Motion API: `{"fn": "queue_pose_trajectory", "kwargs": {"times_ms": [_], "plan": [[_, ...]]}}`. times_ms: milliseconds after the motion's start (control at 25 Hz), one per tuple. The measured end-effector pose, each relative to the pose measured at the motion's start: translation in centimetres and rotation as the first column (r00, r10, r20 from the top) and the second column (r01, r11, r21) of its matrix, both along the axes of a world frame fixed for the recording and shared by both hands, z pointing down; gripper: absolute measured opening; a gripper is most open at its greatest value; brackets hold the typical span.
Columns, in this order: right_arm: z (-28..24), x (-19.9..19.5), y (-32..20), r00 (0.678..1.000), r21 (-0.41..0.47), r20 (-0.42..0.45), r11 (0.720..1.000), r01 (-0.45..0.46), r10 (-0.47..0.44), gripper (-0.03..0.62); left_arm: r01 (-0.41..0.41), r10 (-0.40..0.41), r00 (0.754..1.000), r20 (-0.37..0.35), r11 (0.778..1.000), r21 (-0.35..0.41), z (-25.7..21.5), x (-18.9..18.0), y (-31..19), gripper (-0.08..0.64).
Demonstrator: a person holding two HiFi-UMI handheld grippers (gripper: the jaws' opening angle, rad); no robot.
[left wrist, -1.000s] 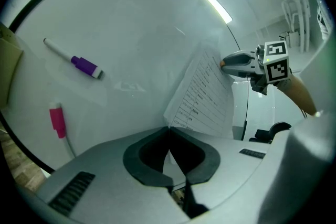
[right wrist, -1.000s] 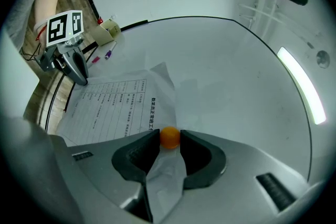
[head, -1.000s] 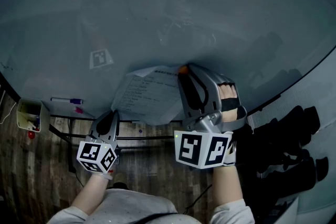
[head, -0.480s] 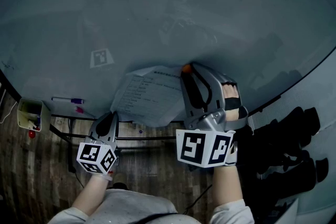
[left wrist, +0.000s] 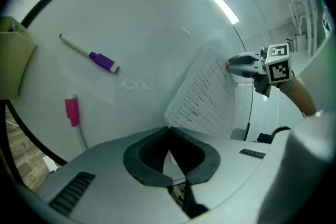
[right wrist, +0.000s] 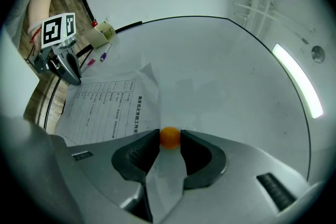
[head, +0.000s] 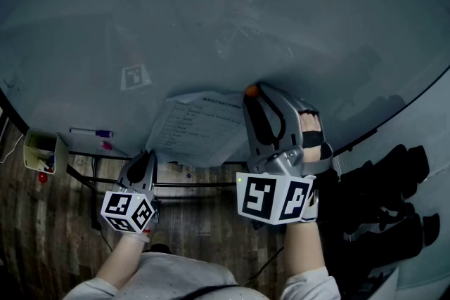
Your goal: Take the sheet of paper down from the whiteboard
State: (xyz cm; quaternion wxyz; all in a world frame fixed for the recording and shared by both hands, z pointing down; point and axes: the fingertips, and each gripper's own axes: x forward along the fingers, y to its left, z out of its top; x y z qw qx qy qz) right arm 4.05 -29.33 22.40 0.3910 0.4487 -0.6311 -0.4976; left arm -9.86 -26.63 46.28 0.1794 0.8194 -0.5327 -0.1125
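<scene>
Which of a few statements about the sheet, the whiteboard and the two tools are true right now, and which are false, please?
1. The right tool is closed on the orange magnet at the sheet's top edge. True.
2. The left tool holds the sheet's lower corner. False: the left tool is shut on nothing, clear of the sheet.
3. The sheet of paper hangs on the whiteboard. True.
4. The marker on the board has a green cap. False: the marker has a purple cap.
</scene>
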Motion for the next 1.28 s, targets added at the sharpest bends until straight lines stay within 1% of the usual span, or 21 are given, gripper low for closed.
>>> {"fn": "queue_pose_trajectory", "kwargs": {"times_ms": [200,320,440,760,920,1080,1280], "plan": [[-0.2,-0.2,0.3,1.000,0.008,0.019,1.000,0.015,-0.016,0.137,0.001,-0.001,1.000,0.008,1.000,0.001,-0.1,0.0,0.0,0.015],[-0.2,0.0,0.3,0.999,0.008,0.028,1.000,0.021,-0.021,0.140,0.000,0.000,1.000,-0.008,1.000,-0.006,-0.1,0.2,-0.1,0.015],[-0.1,0.3,0.3,1.000,0.019,0.019,1.000,0.013,-0.014,0.140,-0.006,0.006,1.000,-0.028,1.000,-0.009,-0.3,0.5,-0.1,0.015],[-0.2,1.1,1.8,0.999,0.024,0.038,1.000,0.019,-0.020,0.141,-0.010,0.010,1.000,-0.027,1.000,0.004,-1.1,0.8,0.0,0.015],[1.2,2.1,2.8,0.999,-0.012,0.044,1.000,0.013,-0.013,0.141,-0.014,0.014,1.000,-0.028,1.000,0.005,-1.2,1.3,0.2,0.015],[3.6,2.8,3.7,0.997,-0.082,0.070,0.997,0.017,-0.011,0.141,-0.019,0.020,1.000,-0.023,1.000,0.008,-1.5,1.7,0.2,0.015],[6.3,3.4,4.9,0.995,-0.161,0.095,0.986,0.037,-0.022,0.141,-0.027,0.027,0.999,-0.017,1.000,0.009,-2.1,3.1,0.8,0.015]]}}
